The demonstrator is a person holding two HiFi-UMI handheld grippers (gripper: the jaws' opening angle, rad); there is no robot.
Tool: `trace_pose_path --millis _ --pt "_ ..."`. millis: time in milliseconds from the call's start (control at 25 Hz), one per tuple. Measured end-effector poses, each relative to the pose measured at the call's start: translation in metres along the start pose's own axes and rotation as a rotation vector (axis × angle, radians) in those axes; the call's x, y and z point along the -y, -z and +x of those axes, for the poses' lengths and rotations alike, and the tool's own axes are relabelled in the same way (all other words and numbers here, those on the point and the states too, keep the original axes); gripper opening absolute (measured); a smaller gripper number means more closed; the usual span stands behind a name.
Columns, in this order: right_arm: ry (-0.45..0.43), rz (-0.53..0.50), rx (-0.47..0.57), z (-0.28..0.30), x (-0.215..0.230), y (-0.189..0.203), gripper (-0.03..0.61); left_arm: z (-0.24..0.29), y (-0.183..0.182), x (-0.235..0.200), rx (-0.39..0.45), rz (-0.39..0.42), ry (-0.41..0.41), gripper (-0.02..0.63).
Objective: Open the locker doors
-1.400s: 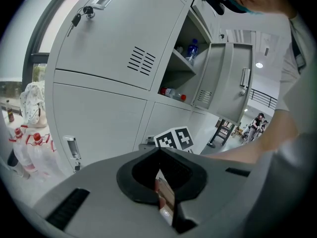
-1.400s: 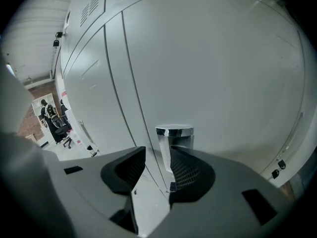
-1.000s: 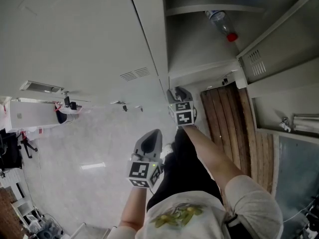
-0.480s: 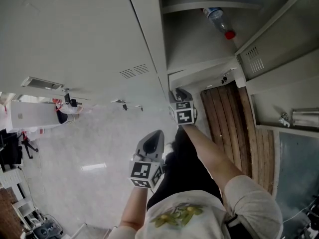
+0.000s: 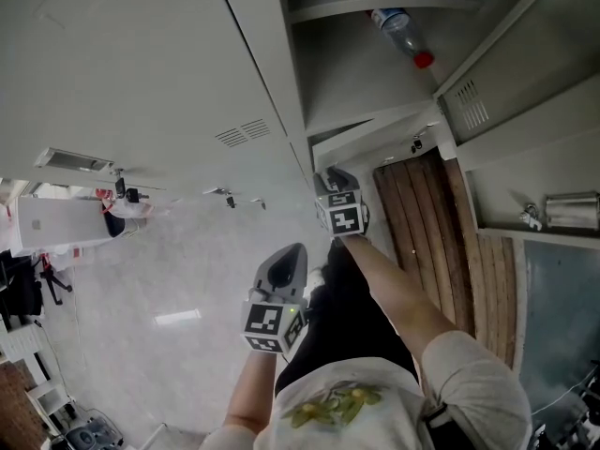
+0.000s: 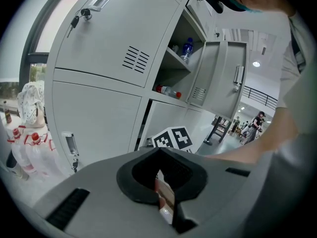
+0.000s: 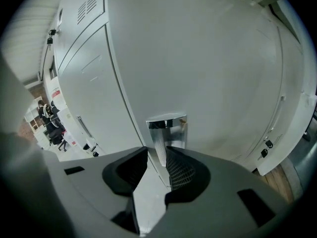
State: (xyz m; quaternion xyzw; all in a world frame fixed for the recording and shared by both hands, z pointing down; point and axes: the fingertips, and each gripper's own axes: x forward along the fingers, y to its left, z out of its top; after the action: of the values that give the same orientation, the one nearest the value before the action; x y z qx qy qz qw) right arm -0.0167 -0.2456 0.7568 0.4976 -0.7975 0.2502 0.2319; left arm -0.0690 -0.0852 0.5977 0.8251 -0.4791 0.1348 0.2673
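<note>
Locker door (image 7: 213, 73) edge sitting between the jaws of the right gripper (image 7: 151, 168).
Jaws have just been closing and are pinching that edge just under the chrome handle (image 7: 166, 132). The left gripper (image 6: 166, 177) is hanging clear of the lockers, jaws nearly together, empty. The open compartment (image 5: 361, 78) is holding a red-capped bottle (image 5: 398, 32) lying down.

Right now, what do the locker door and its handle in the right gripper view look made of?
Door: likely painted sheet metal; pale grey, smooth, with a soft satin sheen. Handle: probably chromed or polished metal; it is mirror-bright and shows reflections.
</note>
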Motion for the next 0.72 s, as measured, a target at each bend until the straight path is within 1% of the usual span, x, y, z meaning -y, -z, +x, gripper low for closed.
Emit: trace_pose_path --millis 120,320,520,720 --pt "-0.008 0.005 -0.006 -0.002 0.0 0.004 0.132 0.0 0.003 0.003 -0.012 -0.001 0.007 0.029" --pt "-0.022 0.0 -0.017 -0.01 -0.001 0.009 0.132 0.0 0.004 0.009 -0.01 0.013 0.018 0.029" --pt "-0.038 -0.013 -0.032 -0.018 -0.003 0.014 0.132 0.0 0.003 0.015 0.008 0.028 0.026 0.029" --pt "-0.05 -0.021 -0.046 -0.025 -0.002 0.02 0.132 -0.002 0.008 0.023 -0.027 0.026 0.046 0.029"
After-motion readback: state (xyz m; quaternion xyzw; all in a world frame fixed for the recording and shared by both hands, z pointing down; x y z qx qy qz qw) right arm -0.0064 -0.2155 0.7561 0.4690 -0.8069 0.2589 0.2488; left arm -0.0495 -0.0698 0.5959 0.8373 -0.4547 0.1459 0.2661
